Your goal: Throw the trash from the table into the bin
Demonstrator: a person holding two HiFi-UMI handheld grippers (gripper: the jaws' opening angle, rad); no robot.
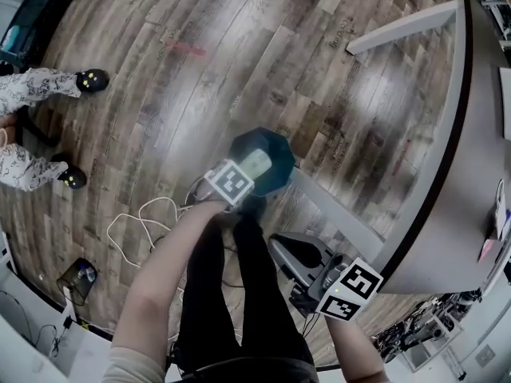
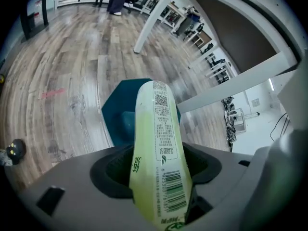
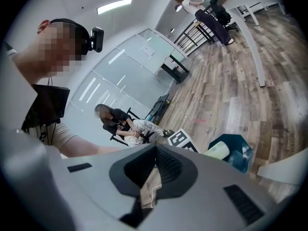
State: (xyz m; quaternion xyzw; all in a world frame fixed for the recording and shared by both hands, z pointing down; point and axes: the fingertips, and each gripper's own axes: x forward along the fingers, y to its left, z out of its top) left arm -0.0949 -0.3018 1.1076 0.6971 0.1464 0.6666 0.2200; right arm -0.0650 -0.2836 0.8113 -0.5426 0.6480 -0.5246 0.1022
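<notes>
My left tool (image 2: 158, 179) clamps the green packet (image 2: 156, 138); I centre it over the bin (image 2: 115, 117), then release. My right tool (image 3: 153, 184) is closed.

The pale green printed plastic packet (image 2: 157, 129) sits between the jaws of the left gripper (image 2: 156, 174) and projects forward past their tips. Ahead of and below that gripper, the dark teal angular plastic bin (image 1: 279, 170) stands on the wood-plank floor (image 1: 160, 70) — the packet's far end lies over its opening. The right gripper (image 3: 153, 177) is to the left gripper's right, nearer the person's body. The grey curved tabletop (image 1: 455, 174) lies right of both grippers — the bin sits ahead and to the right of the right gripper.
</notes>
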